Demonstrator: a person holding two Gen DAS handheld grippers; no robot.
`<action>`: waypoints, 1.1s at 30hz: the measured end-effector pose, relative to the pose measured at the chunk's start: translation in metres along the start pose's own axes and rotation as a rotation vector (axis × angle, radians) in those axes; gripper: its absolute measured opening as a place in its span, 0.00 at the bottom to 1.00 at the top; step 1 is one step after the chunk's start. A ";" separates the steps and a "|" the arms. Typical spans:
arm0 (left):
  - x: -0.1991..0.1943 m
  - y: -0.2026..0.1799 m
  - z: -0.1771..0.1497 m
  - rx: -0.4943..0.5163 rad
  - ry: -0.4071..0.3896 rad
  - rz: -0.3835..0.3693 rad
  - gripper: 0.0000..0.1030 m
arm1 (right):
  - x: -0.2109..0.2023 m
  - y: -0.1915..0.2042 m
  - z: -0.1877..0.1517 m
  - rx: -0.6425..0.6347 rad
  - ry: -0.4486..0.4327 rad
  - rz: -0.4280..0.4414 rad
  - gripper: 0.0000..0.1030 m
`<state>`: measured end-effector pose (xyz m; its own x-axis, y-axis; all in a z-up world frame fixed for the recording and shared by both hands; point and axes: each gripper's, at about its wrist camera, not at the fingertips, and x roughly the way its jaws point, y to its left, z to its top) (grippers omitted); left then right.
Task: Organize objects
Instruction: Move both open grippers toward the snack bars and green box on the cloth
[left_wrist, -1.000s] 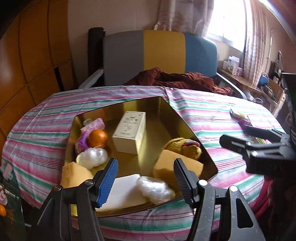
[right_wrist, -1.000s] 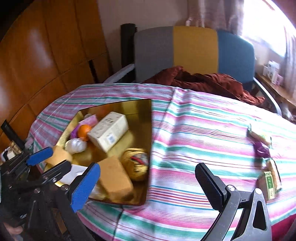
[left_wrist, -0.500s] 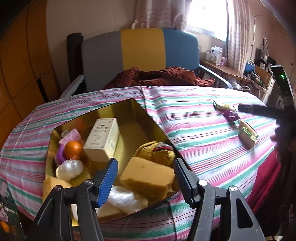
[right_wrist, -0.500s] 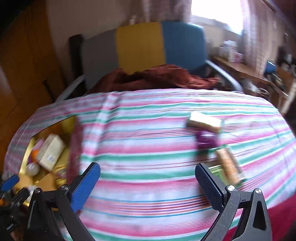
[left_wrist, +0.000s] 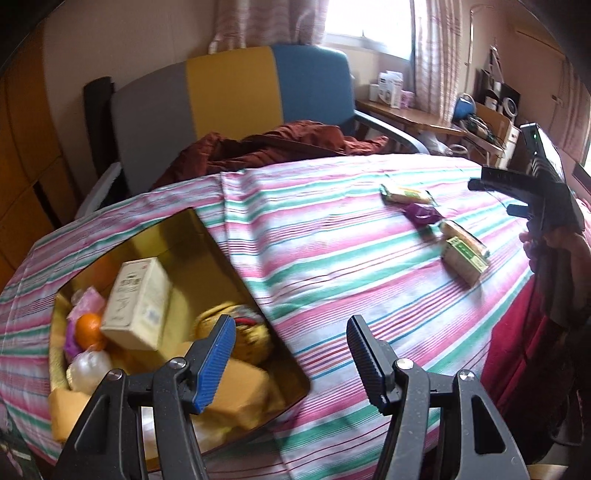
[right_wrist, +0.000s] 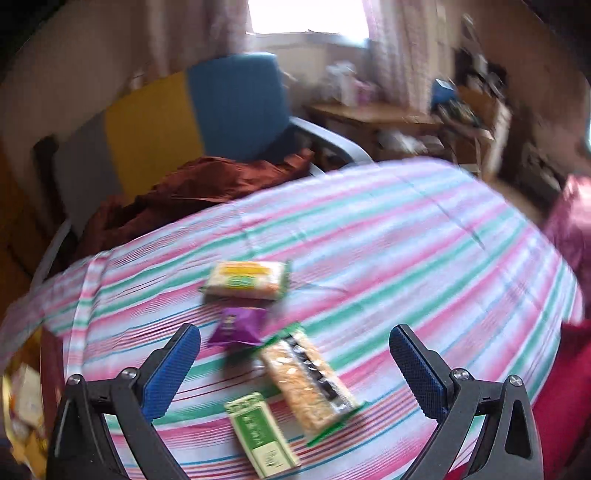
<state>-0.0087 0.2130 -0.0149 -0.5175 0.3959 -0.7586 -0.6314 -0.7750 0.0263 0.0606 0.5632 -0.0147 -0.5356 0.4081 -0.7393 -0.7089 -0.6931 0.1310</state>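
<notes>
A gold tray (left_wrist: 225, 254) at the table's left holds a cream box (left_wrist: 136, 302), an orange (left_wrist: 88, 330), a yellow sponge (left_wrist: 240, 387), a knitted yellow piece (left_wrist: 253, 334) and other small items. My left gripper (left_wrist: 291, 354) hangs open and empty over the tray's right edge. On the striped cloth to the right lie a yellow-green snack packet (right_wrist: 247, 280), a purple packet (right_wrist: 240, 326), a long cracker bar (right_wrist: 308, 380) and a green box (right_wrist: 262, 432). My right gripper (right_wrist: 295, 369) is open just above these, holding nothing. It also shows in the left wrist view as the right gripper (left_wrist: 495, 197).
A chair (left_wrist: 229, 99) with a grey, yellow and blue back stands behind the table, with a rust-brown garment (left_wrist: 273, 144) on its seat. A cluttered wooden desk (left_wrist: 424, 118) is at the back right. A person's hand (left_wrist: 554, 243) and red fabric (left_wrist: 517, 332) are at the right edge.
My right gripper has swung from beside the tray across the table to above the snack packets. My left gripper has shifted right, from the tray's middle to its right edge. Both stay open.
</notes>
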 end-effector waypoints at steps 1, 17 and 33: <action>0.004 -0.005 0.003 0.010 0.006 -0.010 0.62 | 0.003 -0.005 0.001 0.035 0.013 0.008 1.00; 0.083 -0.098 0.044 0.049 0.173 -0.255 0.62 | 0.009 -0.057 -0.002 0.328 0.034 0.096 1.00; 0.152 -0.179 0.081 0.024 0.309 -0.416 0.62 | 0.016 -0.059 -0.003 0.355 0.069 0.171 1.00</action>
<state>-0.0214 0.4515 -0.0816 -0.0275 0.5017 -0.8646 -0.7623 -0.5700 -0.3066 0.0954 0.6091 -0.0363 -0.6359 0.2554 -0.7282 -0.7334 -0.4939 0.4672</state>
